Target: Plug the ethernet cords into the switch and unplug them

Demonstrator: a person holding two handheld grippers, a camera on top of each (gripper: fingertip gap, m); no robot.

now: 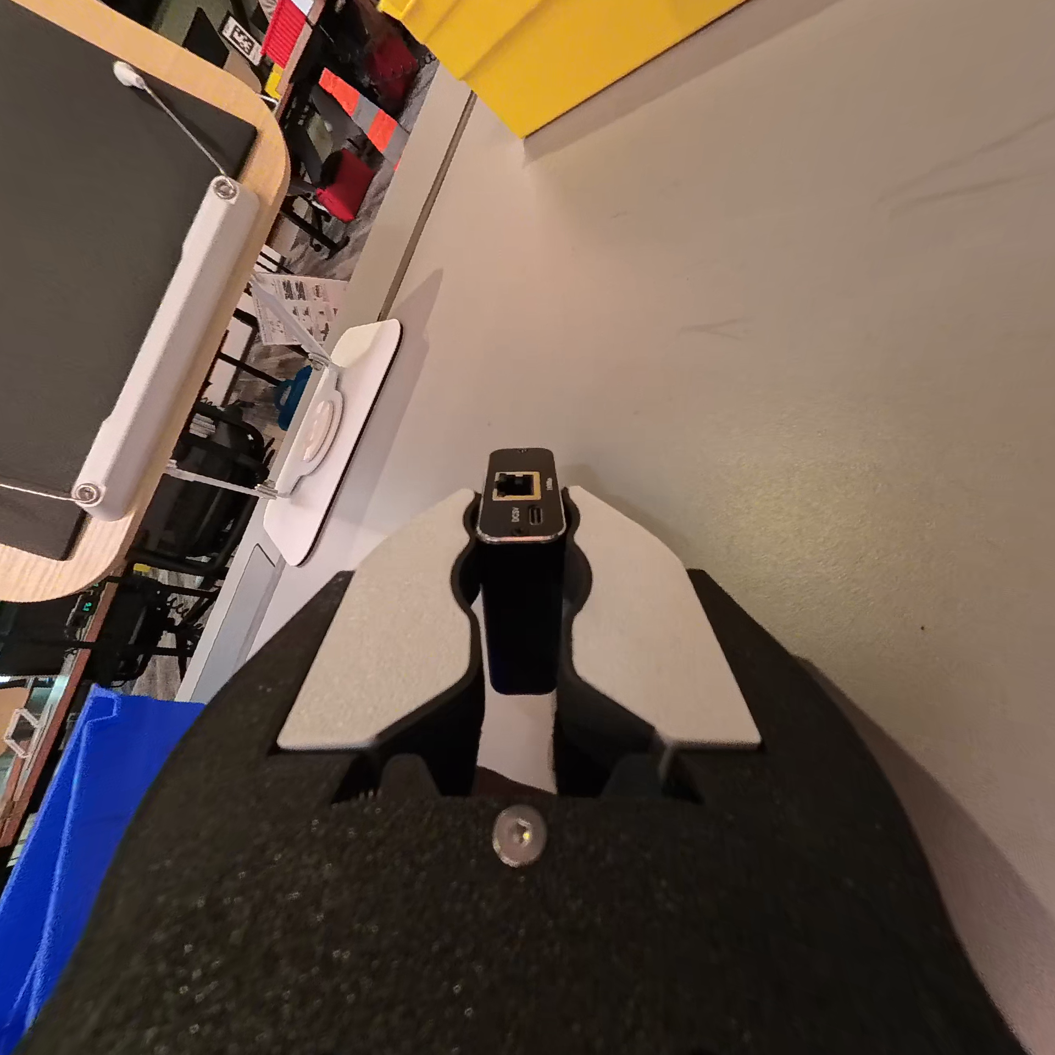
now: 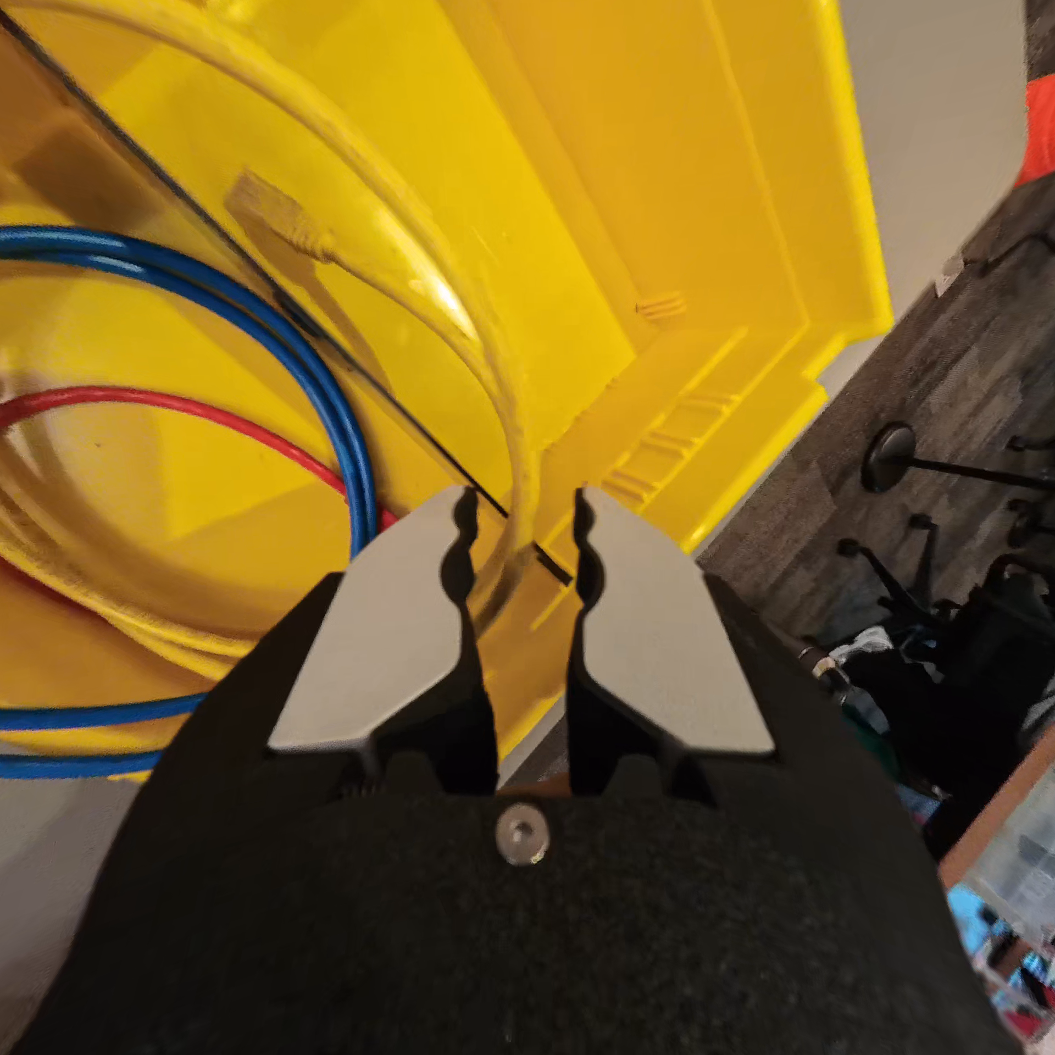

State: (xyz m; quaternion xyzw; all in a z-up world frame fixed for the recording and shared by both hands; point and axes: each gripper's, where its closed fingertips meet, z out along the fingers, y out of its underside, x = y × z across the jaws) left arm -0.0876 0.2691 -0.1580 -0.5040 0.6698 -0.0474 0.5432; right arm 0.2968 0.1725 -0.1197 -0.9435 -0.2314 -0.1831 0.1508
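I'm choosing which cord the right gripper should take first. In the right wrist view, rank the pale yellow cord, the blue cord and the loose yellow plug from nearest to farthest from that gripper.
1. Pale yellow cord: runs between the open fingers of the right gripper.
2. Blue cord: just left of the left fingertip, in the yellow bin.
3. Yellow plug: farthest, up and left, deeper in the bin.

The switch [image 1: 520,565] sits between the left gripper's [image 1: 520,502] fingers; coiled cords [image 2: 319,365] lie in the bin [image 2: 656,200].

One black switch [image 1: 522,548] shows at 12 o'clock in the left wrist view, with one yellow bin [image 2: 656,171]. That bin holds three cords: one yellow cord [image 2: 399,188], one blue cord [image 2: 319,365], one red cord [image 2: 228,414], toward 9 o'clock.
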